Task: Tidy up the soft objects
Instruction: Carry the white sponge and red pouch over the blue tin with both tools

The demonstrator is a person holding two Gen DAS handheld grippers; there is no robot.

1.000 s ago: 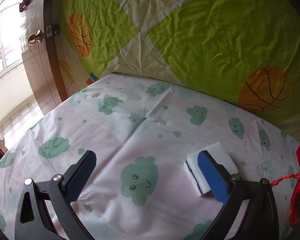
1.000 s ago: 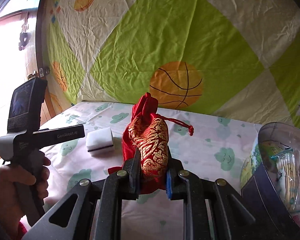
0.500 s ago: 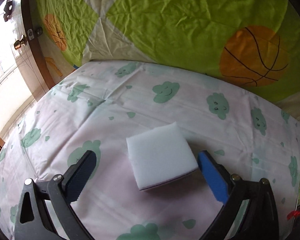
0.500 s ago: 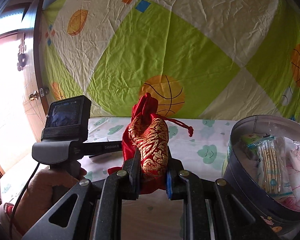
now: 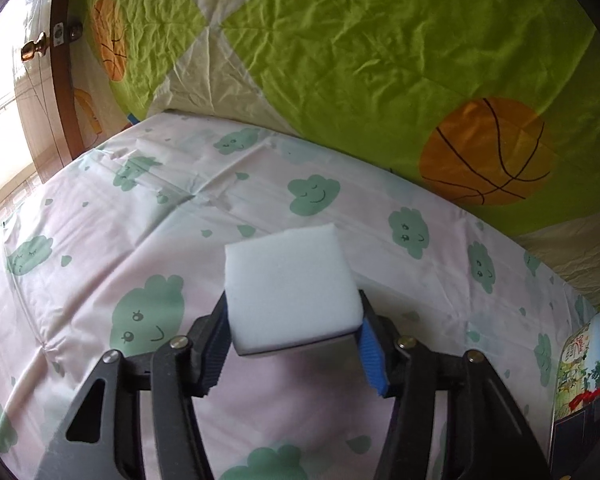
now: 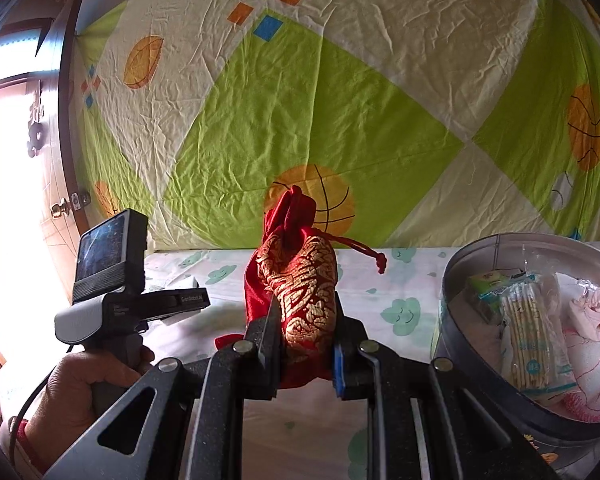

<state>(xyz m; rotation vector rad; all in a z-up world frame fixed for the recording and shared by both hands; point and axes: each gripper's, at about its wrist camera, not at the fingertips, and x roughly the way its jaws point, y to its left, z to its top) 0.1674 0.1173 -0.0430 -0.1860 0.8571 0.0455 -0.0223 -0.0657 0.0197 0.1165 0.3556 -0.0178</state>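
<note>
A white sponge is being closed on by the left gripper; a red pouch is held clamped in the right gripper.

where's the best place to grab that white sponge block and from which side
Grip the white sponge across its two short side faces, near the end closest to the camera, coming in low from that near end. It lies flat on the cloud-print sheet, so only its sides offer opposed faces. The left gripper is closing there now, its pads straddling the block.
</note>
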